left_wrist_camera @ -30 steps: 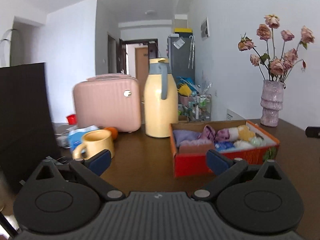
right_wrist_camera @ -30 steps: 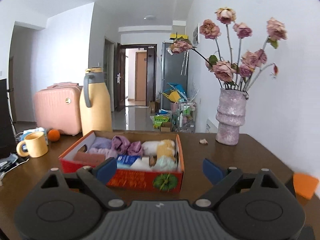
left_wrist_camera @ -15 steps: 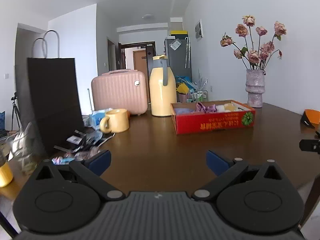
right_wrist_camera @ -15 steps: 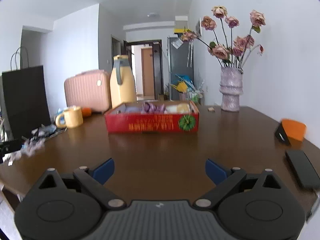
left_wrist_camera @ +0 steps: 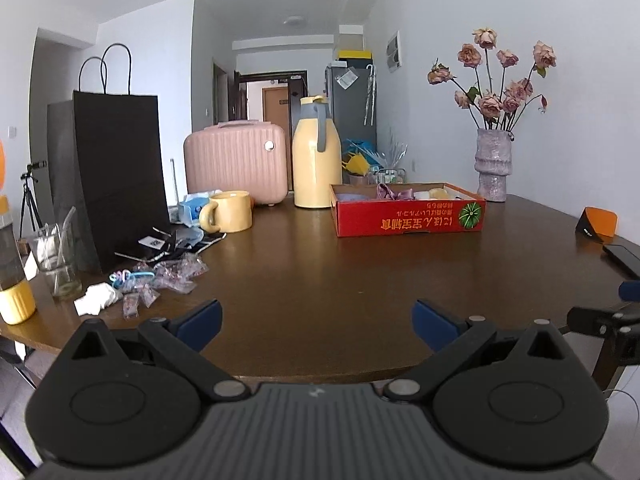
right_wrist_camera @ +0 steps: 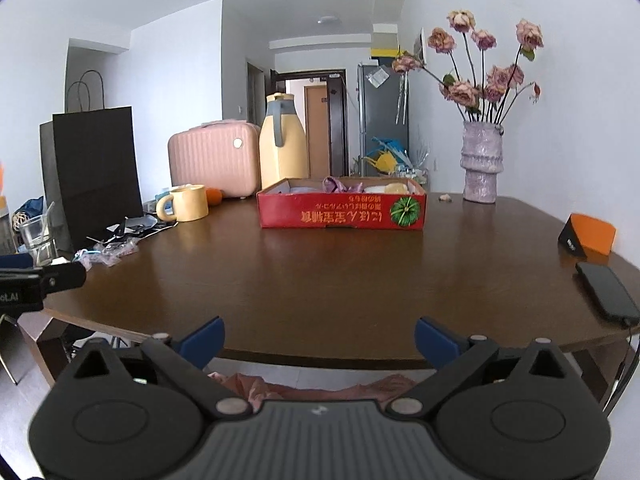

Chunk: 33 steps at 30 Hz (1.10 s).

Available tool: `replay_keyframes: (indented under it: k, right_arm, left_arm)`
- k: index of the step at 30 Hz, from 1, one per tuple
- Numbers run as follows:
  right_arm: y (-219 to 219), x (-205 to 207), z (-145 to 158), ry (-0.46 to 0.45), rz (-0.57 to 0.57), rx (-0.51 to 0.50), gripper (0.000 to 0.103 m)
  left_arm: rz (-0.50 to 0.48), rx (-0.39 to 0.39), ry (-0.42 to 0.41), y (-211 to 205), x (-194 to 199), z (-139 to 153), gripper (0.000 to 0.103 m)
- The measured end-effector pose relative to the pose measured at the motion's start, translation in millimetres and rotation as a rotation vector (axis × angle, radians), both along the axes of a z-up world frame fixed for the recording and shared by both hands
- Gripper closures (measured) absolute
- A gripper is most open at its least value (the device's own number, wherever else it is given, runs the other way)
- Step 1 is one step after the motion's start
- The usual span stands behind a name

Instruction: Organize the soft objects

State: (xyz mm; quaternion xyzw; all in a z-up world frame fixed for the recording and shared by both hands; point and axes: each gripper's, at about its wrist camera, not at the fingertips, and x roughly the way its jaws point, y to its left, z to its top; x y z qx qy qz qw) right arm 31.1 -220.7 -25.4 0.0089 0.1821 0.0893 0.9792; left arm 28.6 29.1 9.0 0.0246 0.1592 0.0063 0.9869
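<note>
A red cardboard box (left_wrist_camera: 408,218) (right_wrist_camera: 340,212) stands toward the far side of the brown table (left_wrist_camera: 320,272). Soft rolled items lie in it, among them a purple cloth (left_wrist_camera: 390,191) (right_wrist_camera: 338,184) and a pale yellow one. My left gripper (left_wrist_camera: 316,316) hovers over the near table edge, open and empty, far short of the box. My right gripper (right_wrist_camera: 319,334) hangs just off the near edge; its jaws are opening with nothing between them. Below that edge lies a pink cloth (right_wrist_camera: 280,388), partly hidden by the gripper body.
A yellow thermos (left_wrist_camera: 316,164), pink case (left_wrist_camera: 236,162) and yellow mug (left_wrist_camera: 230,211) stand left of the box. A black paper bag (left_wrist_camera: 116,176), a glass (left_wrist_camera: 56,260) and small packets (left_wrist_camera: 160,276) crowd the left side. At right: a vase of dried roses (right_wrist_camera: 480,168), a phone (right_wrist_camera: 606,290), an orange item (right_wrist_camera: 592,234).
Both grippers have pulled back from right at the box to the near table edge, so the box now sits far off. The right jaws look slightly wider.
</note>
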Motion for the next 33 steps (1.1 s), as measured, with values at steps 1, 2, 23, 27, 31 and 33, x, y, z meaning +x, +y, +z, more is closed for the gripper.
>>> replay_keyframes:
  k: [1,2,23,27,31,33]
  right_arm:
    - [-0.9,-1.1,1.5,-0.007,-0.008,0.001,0.001]
    - [-2.3,-0.5,3.5,-0.012,-0.013,0.004,0.001]
    - [-8.2,4.7,9.7,-0.027,-0.032,0.018,0.001]
    - [-9.0,3.9,9.6,-0.032,-0.039,0.017,0.001]
    - [-8.1,3.1,8.7,-0.031,-0.035,0.013,0.001]
    - [-7.7,3.1,9.2,-0.032,-0.034,0.014,0.001]
  left_arm:
    - [-0.003,-0.001,0.000,0.2,0.3,0.5,0.000]
    - [-0.002,-0.003,-0.001,-0.1,0.1,0.8,0.000]
    - [0.002,-0.006,-0.013,0.8,-0.1,2.5,0.000]
    - [0.001,-0.004,-0.016,-0.8,-1.6,3.1,0.000]
    - [0.004,-0.004,-0.018,-1.3,-2.2,2.9,0.000]
    - [0.003,-0.005,-0.018,-0.4,-2.0,3.3,0.000]
